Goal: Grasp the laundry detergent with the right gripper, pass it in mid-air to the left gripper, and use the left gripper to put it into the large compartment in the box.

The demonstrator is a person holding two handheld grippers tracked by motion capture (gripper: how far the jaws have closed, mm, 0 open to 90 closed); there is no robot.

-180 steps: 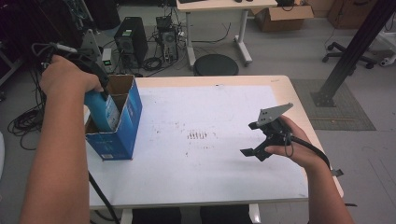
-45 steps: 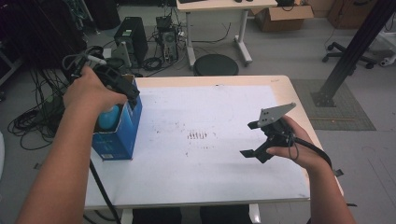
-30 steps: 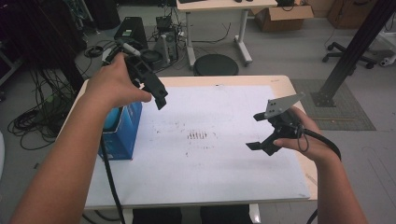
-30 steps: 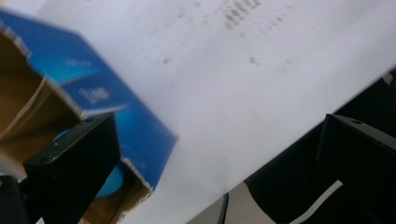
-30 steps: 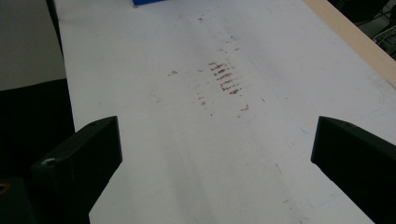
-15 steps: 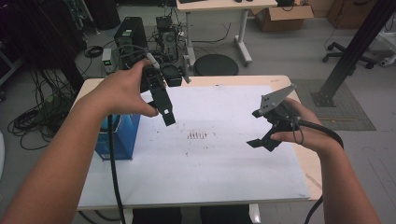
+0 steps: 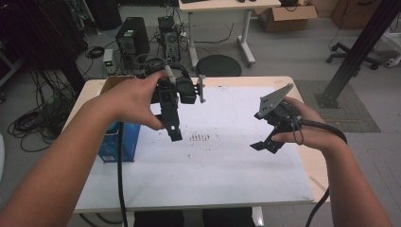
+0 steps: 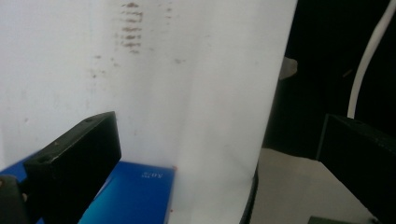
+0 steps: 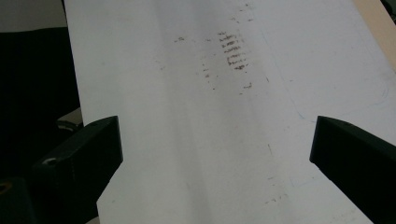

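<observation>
- High view: fixed, above the person's side of the table [image 7: 302,156], facing forward and down; the whole white tabletop and the floor beyond it fall in frame, both forearms entering from below.
- Left gripper view: rides the left gripper [image 7: 171,124], looks along its jaws, close to the tabletop; blue box [image 8: 135,196] between and below the jaws, table edge to their right.
- Right gripper view: rides the right gripper [image 7: 265,142], close above the tabletop.
- Shared: brown smudge marks [image 7: 201,137] [image 8: 130,28] [image 9: 232,50], ahead of each pair of jaws.
</observation>
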